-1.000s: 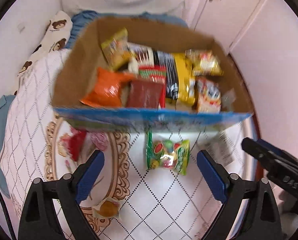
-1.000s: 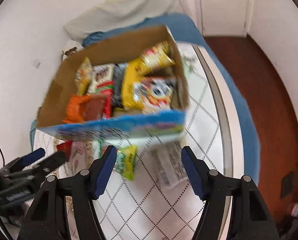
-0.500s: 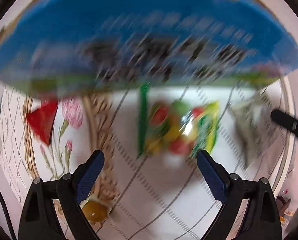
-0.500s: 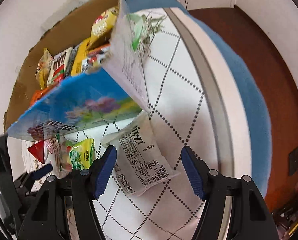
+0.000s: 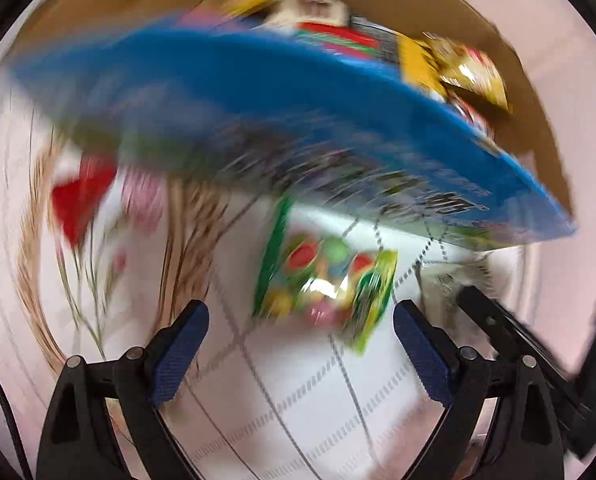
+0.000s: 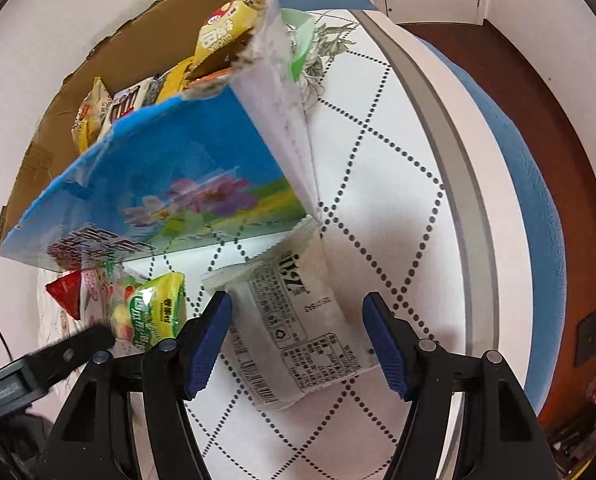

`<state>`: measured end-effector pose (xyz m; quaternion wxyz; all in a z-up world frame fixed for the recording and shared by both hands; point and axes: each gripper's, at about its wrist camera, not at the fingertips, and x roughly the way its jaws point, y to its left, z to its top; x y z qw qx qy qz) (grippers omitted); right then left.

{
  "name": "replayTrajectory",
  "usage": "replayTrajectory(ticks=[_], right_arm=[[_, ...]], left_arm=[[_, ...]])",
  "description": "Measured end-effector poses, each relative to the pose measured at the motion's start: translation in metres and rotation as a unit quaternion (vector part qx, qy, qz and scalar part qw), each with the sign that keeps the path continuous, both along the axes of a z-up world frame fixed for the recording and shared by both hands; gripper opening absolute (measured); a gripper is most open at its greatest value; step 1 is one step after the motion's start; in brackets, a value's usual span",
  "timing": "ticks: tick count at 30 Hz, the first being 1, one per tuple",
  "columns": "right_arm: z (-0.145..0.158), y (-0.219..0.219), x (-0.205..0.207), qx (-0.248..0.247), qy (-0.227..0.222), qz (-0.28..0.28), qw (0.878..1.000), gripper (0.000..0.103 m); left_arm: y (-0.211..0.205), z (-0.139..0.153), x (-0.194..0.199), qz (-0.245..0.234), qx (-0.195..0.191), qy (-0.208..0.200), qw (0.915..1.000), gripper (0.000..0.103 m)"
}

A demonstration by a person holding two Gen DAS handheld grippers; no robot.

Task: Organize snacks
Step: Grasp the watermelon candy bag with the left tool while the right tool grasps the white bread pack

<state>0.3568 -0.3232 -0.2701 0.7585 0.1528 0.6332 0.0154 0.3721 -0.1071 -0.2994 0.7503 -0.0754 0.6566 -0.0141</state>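
A blue-fronted cardboard box (image 5: 298,112) (image 6: 170,184) holds several snack packs. A green candy bag (image 5: 326,284) (image 6: 150,312) lies on the bed cover just below it. My left gripper (image 5: 298,348) is open, the candy bag just ahead of its fingertips. A white packet (image 6: 294,328) lies face down at the box's right corner. My right gripper (image 6: 298,340) is open, its jaws on either side of the white packet's near end. The white packet (image 5: 450,280) shows blurred in the left wrist view.
A red wrapper (image 5: 78,204) (image 6: 66,292) lies left of the candy bag. The quilted cover (image 6: 378,200) ends at a grey edge (image 6: 446,152), then blue bedding and brown floor to the right. The left gripper's finger (image 6: 70,348) shows in the right wrist view.
Both grippers moved down and forward close to the box front. The right one came over the white packet; the left one shifted so the candy bag sits between its fingers.
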Motion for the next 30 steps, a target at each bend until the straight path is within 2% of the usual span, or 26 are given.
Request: replayTrajectory(ticks=[3, 5, 9, 12, 15, 17, 19, 20, 23, 25, 26, 27, 30], right_arm=[[0.001, -0.003, -0.002, -0.003, 0.000, -0.002, 1.000, 0.071], [0.004, -0.002, -0.001, -0.006, -0.002, 0.005, 1.000, 0.071], [0.010, 0.007, 0.005, -0.007, -0.014, 0.025, 1.000, 0.071], [0.004, 0.017, 0.012, 0.003, -0.005, 0.042, 0.999, 0.071], [-0.005, 0.029, 0.015, 0.002, 0.013, 0.068, 0.998, 0.073], [-0.012, 0.036, 0.014, 0.008, 0.028, 0.080, 0.996, 0.073], [-0.016, 0.045, 0.010, -0.001, 0.036, 0.096, 0.995, 0.073], [-0.016, 0.048, 0.008, -0.008, 0.037, 0.101, 0.994, 0.073], [-0.017, 0.053, 0.000, -0.020, 0.043, 0.105, 0.993, 0.073], [-0.018, 0.053, -0.003, -0.024, 0.045, 0.099, 0.994, 0.073], [-0.019, 0.053, -0.004, -0.025, 0.044, 0.095, 0.994, 0.073], [-0.019, 0.053, -0.005, -0.026, 0.043, 0.092, 0.995, 0.073], [-0.020, 0.053, -0.004, -0.024, 0.042, 0.074, 0.996, 0.073]], left_arm=[[-0.021, -0.014, 0.003, -0.035, 0.049, 0.001, 0.9982, 0.095], [-0.021, -0.025, -0.001, -0.049, 0.067, 0.014, 0.9965, 0.095], [0.003, -0.029, -0.021, -0.062, 0.088, 0.023, 0.9939, 0.095], [0.030, -0.026, -0.038, -0.057, 0.099, 0.035, 0.9929, 0.095], [0.056, -0.014, -0.051, -0.026, 0.057, 0.041, 0.9972, 0.095], [0.073, -0.010, -0.051, 0.021, -0.011, 0.060, 0.9979, 0.095], [0.085, -0.013, -0.046, 0.083, -0.093, 0.081, 0.9889, 0.095], [0.088, -0.015, -0.041, 0.106, -0.119, 0.083, 0.9837, 0.095], [0.094, -0.024, -0.030, 0.139, -0.137, 0.085, 0.9771, 0.095], [0.095, -0.033, -0.024, 0.164, -0.156, 0.094, 0.9694, 0.095], [0.098, -0.035, -0.018, 0.173, -0.161, 0.086, 0.9679, 0.095], [0.101, -0.035, -0.024, 0.177, -0.158, 0.079, 0.9682, 0.095], [0.079, -0.032, 0.002, 0.165, -0.134, 0.063, 0.9750, 0.095]])
